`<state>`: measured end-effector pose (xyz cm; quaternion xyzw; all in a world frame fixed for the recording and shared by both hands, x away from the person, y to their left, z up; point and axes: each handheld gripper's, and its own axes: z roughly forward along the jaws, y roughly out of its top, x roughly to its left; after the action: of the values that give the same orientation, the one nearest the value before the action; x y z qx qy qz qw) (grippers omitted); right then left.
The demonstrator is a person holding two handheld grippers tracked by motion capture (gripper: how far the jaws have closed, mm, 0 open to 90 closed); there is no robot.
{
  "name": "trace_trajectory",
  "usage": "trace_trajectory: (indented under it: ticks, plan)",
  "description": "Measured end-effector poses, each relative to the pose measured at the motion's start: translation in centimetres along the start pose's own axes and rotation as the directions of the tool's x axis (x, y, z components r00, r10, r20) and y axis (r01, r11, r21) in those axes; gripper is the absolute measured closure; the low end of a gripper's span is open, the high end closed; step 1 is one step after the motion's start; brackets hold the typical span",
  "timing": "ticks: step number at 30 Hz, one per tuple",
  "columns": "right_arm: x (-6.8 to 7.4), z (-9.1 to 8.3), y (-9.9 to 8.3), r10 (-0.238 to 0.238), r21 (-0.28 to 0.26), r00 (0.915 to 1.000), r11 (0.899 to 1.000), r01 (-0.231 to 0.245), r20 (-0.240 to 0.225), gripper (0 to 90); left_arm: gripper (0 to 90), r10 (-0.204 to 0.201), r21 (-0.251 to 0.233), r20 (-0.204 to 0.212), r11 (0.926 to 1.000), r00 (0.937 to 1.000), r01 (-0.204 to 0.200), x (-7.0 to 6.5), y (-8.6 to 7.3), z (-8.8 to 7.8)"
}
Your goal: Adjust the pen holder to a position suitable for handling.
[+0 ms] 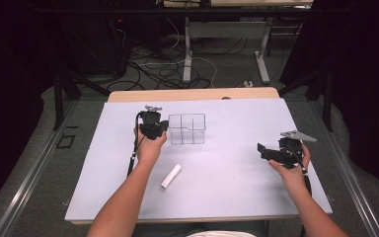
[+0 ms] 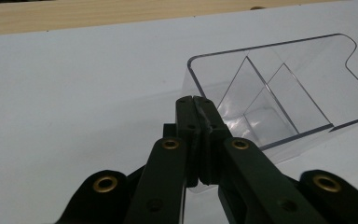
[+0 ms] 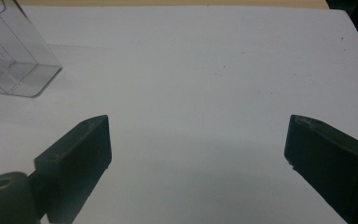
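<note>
Left gripper (image 2: 196, 100) clamps upright clear organizer (image 1: 187, 129) wall.

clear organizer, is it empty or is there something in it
Empty. The clear organizer stands upright on the table, with bare dividers and floor; the white tube lies outside it.

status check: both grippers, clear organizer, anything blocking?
Left gripper shut on the clear organizer wall. Right gripper open, nothing between its fingers. White tube lies apart, nearer the person. Nothing blocking.

left claw (image 2: 196, 103) jaws pressed together, right claw (image 3: 198, 149) jaws spread wide
</note>
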<state>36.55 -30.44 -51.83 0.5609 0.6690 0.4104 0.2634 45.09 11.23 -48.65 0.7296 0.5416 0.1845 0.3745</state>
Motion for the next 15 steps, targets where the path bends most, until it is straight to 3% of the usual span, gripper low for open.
trace_trajectory:
  ticks: [15]
  plan:
    - [0.0,0.0,0.0,-0.002,0.007,1.0,1.0,0.003,-0.002,6.9,90.0,0.004,-0.016,0.011,0.9999,0.9999,-0.004,-1.7,0.4,1.0]
